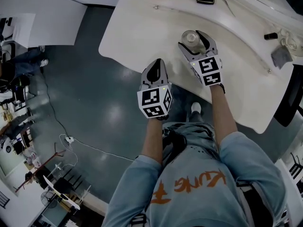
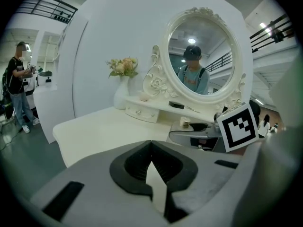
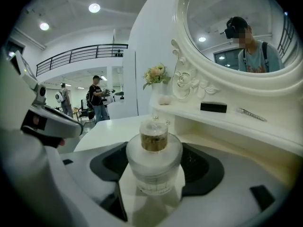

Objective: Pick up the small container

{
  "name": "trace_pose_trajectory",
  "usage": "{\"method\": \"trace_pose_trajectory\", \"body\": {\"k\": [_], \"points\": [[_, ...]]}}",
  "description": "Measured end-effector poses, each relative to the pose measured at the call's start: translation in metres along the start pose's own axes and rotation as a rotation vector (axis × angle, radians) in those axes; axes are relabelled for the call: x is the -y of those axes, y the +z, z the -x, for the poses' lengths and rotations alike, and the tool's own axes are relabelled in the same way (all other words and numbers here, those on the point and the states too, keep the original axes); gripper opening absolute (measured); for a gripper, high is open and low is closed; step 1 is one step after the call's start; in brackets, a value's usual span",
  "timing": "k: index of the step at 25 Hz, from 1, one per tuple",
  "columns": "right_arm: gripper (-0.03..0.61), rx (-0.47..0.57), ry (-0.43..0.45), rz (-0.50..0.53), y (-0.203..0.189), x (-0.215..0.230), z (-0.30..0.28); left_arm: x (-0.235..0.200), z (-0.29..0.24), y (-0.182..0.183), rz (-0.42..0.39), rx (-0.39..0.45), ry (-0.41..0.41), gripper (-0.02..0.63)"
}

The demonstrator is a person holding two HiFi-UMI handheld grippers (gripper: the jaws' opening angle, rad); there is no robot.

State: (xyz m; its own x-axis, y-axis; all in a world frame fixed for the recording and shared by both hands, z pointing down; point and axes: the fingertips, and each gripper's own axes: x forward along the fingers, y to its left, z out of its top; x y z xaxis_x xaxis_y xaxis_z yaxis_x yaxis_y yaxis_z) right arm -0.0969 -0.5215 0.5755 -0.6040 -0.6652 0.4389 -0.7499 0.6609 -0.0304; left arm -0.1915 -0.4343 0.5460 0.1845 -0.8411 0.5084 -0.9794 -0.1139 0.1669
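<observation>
Small frosted round container on the white bench is straddled by the wide-open jaws of the right gripper; closure is likely required next.

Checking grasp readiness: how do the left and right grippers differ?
The left gripper has jaws together, empty; the right gripper has them apart around the small container. The left sits back at the table edge; the right reaches farther in. Both carry marker cubes.

Plenty of bare tabletop is left open on the left of the container, tbh. Behind it, passage is blocked by the raised shelf and the mirror.
</observation>
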Motion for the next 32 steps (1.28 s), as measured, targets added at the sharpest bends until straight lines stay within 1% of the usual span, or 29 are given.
{"method": "trace_pose_trajectory", "body": {"k": [6,10,12,14,19,24,28,32], "points": [[0.321,0.003,-0.015,-0.018,0.005,-0.002,-0.005,0.000,0.003,0.002,0.003,0.002,-0.006,0.021],[0.325,-0.033,0.010,0.010,0.007,-0.010,-0.002,0.004,0.013,0.007,0.004,0.017,-0.009,0.021],[0.325,-0.049,0.008,0.026,0.008,-0.016,0.006,0.008,0.018,0.008,0.004,0.025,-0.013,0.021],[0.325,-0.040,0.008,0.031,0.011,-0.020,0.017,0.012,0.023,0.008,0.007,0.035,-0.015,0.021],[0.325,0.000,-0.001,0.009,0.021,-0.029,0.053,0.021,0.039,0.010,0.035,0.077,-0.001,0.021],[0.325,0.057,-0.024,-0.010,0.038,-0.029,0.101,0.040,0.059,0.018,0.051,0.142,0.008,0.021],[0.325,0.107,-0.033,-0.025,0.050,-0.027,0.146,0.063,0.079,0.024,0.038,0.197,0.015,0.021],[0.325,0.162,-0.056,-0.021,0.066,-0.018,0.192,0.088,0.100,0.039,0.014,0.256,0.008,0.021]]}}
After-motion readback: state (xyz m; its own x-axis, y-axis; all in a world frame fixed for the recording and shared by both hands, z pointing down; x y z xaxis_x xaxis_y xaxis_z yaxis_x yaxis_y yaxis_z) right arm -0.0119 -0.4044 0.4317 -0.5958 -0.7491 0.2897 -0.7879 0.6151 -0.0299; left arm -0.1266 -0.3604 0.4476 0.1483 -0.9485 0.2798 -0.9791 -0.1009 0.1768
